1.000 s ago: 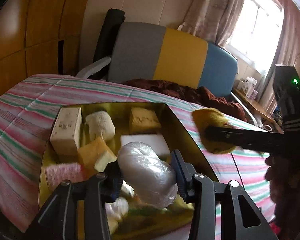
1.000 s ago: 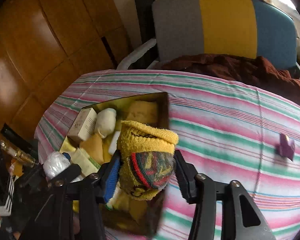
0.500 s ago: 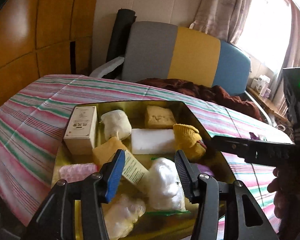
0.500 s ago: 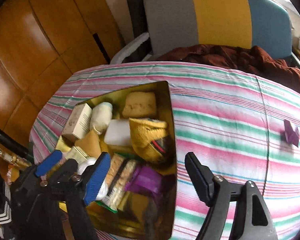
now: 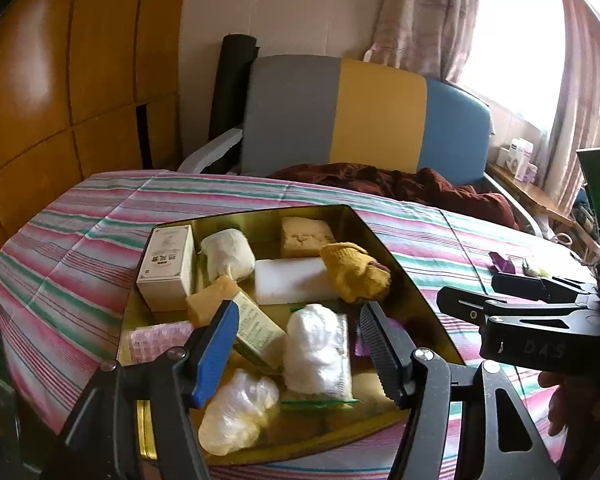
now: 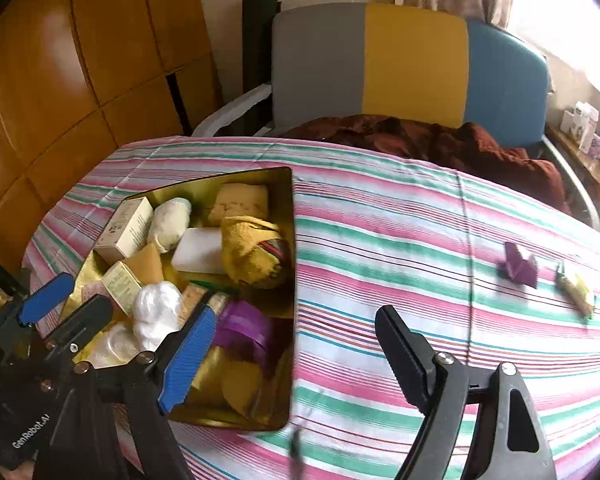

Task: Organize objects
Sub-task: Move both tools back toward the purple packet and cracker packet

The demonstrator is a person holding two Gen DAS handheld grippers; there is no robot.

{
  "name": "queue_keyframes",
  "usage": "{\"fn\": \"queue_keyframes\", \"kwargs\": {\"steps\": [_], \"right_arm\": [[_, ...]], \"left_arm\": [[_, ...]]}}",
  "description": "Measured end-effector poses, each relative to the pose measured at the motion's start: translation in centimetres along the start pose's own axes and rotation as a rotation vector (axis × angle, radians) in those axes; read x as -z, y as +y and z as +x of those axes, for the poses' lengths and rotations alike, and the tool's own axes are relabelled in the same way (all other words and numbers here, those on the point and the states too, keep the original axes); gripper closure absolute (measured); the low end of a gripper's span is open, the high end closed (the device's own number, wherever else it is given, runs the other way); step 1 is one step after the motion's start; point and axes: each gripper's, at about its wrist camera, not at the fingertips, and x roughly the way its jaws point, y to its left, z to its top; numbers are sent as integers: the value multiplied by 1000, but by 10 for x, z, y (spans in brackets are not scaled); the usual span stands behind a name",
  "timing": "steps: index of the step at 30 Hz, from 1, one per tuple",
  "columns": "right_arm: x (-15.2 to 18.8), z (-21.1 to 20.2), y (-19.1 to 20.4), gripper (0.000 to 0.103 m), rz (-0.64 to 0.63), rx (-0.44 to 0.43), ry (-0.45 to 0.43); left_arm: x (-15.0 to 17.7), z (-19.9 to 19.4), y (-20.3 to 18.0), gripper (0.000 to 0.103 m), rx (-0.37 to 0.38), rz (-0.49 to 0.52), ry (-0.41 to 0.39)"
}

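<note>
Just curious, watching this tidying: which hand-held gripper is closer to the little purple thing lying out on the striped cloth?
Right. The right hand-held gripper is over the cloth beside the tin, toward the purple thing; the left hand-held gripper hangs over the tin.

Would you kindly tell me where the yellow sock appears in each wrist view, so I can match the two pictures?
Left wrist view: the yellow sock lies centre-right, against the right wall of the gold tin.
Right wrist view: the yellow sock lies left of centre, against the same wall of the gold tin.
Shared landmark: the white block touching the sock's left side.
</note>
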Motion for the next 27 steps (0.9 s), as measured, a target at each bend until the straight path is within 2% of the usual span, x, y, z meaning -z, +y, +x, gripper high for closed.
{"fn": "queue_keyframes", "kwargs": {"steps": [15, 25, 27], "right_arm": [[15, -20, -46, 15, 66, 112, -28], [15, -32, -108, 15, 136, 153, -43], [14, -34, -122, 15, 143, 183, -36]], "left_arm": [[6, -14, -35, 37, 36, 98, -5], [7, -15, -59, 33, 57, 180, -9], [7, -14, -65, 33, 62, 196, -6]]}}
